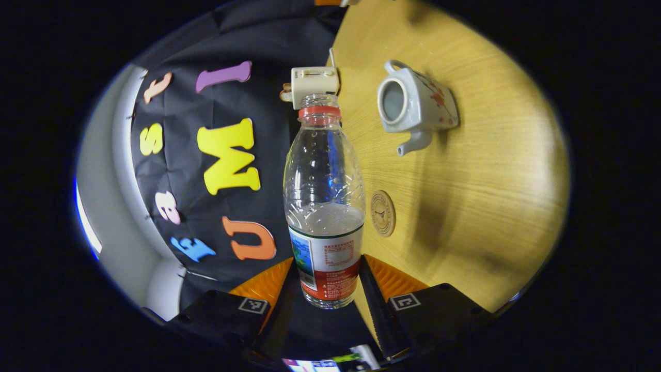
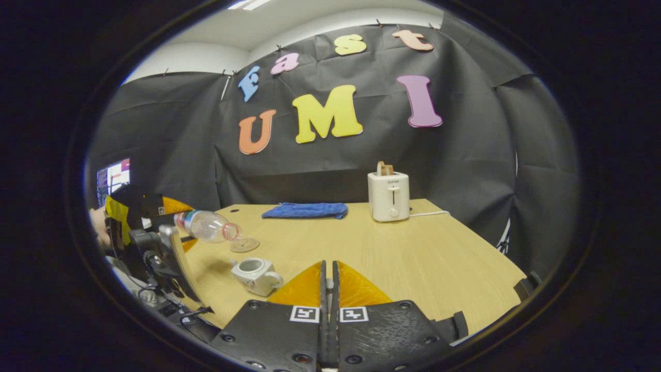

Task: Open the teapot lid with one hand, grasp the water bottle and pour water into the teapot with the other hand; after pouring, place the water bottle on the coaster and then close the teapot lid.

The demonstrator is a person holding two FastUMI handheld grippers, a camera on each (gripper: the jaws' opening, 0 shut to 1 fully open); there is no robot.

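Both fingers of my left gripper (image 1: 329,279) press on the labelled lower part of the water bottle (image 1: 324,196), one on each side, spread just as far as the bottle is wide. In the left gripper view the bottle runs straight out from the fingers, its cap off and its open mouth pointing away from me, with water lying in the half nearer the label. From the right gripper view I see that same bottle (image 2: 207,226) held tipped close to level above the table (image 2: 413,258), its mouth toward the coaster (image 2: 244,244) and over the table just behind the teapot (image 2: 255,275). The left gripper (image 2: 173,230) sits at that view's left edge with a hand behind it.

On my right gripper (image 2: 326,281) the fingers are drawn nearly together, only a thin slit between them. Something small sits in that slit at the tips, but I cannot tell what it is or whether both fingers press on it.

The teapot (image 1: 415,103) stands on the wooden table (image 1: 490,181) with its top open and no lid on it, spout toward the coaster (image 1: 382,213). The coaster lies flat on the wood between the teapot and the bottle's base, apart from both.

A white toaster (image 2: 388,196) and a blue cloth (image 2: 304,210) rest at the table's far edge near the booth wall.
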